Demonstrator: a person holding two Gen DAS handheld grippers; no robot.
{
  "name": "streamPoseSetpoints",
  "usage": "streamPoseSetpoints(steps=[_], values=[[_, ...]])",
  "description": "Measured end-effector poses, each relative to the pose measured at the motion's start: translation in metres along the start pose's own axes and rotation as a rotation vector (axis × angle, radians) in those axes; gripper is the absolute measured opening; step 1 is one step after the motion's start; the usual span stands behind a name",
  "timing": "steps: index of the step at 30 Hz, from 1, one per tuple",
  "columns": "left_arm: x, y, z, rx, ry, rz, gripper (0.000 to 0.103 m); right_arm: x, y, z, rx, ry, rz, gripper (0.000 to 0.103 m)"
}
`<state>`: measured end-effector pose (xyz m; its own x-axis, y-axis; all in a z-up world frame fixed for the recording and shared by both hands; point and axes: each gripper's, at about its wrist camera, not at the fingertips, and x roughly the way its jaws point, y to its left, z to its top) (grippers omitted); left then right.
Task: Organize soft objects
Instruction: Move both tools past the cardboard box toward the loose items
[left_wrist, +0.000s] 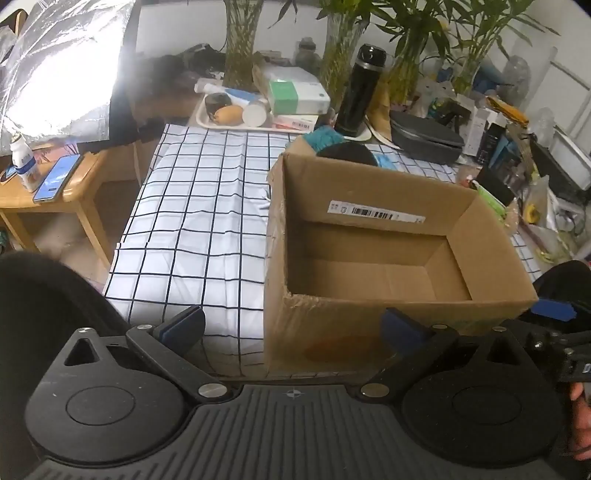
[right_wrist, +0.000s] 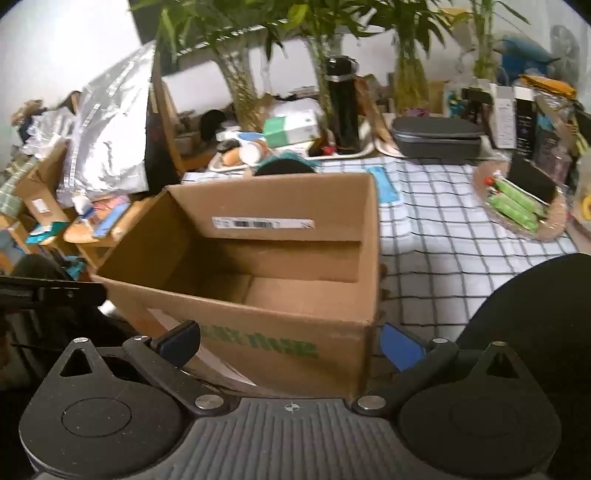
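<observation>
A brown cardboard box (left_wrist: 388, 266) is sitting upright and open-topped on the checked surface (left_wrist: 192, 221), while teal and black soft things (left_wrist: 340, 146) are lying just behind it.

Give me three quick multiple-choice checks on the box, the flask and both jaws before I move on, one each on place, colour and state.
1. Where does the black flask stand relative to the cardboard box?
A. Inside it
B. Beyond its far wall
C. On the wooden side table

2. What colour is the printing on the box's near outer wall in the right wrist view?
A. Green
B. Red
C. Purple

3. What state are the box and grippers in?
A. Box full, both jaws shut
B. Box empty, both jaws open
C. Box taped shut, one gripper holding cloth

Answers:
1. B, the flask rises behind the far wall, by the tray.
2. A, green lettering crosses that wall.
3. B, bare cardboard floor shows, and the left gripper and right gripper are spread with nothing between.
</observation>
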<state>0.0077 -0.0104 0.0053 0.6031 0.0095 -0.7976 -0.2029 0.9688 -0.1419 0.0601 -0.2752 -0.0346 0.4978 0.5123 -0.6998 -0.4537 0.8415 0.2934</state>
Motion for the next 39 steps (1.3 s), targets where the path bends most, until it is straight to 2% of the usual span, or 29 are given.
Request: streamPoseSetpoints(steps=[5, 10, 15, 21, 32, 39], values=[[-0.004, 0.001, 0.003, -0.032, -0.007, -0.007, 0.103, -0.001, 0.007, 0.004, -0.018, -0.01, -0.014, 0.103], [-0.009, 0.005, 0.002, -0.062, -0.047, -0.041, 0.103, -0.005, 0.003, -0.001, -0.006, -0.028, -0.012, 0.103], [-0.015, 0.001, 0.004, -0.017, -0.075, -0.068, 0.103, -0.011, 0.003, -0.006, 0.022, -0.067, -0.019, 0.103], [-0.016, -0.001, 0.009, 0.03, -0.1, -0.111, 0.103, -0.027, 0.002, -0.006, 0.05, -0.115, -0.097, 0.103], [-0.001, 0.013, 0.031, 0.035, -0.137, -0.219, 0.103, -0.026, -0.002, -0.005, 0.052, -0.081, -0.187, 0.103], [0.007, 0.021, 0.045, 0.045, -0.125, -0.177, 0.103, -0.017, -0.007, 0.005, 0.054, -0.07, -0.181, 0.103]])
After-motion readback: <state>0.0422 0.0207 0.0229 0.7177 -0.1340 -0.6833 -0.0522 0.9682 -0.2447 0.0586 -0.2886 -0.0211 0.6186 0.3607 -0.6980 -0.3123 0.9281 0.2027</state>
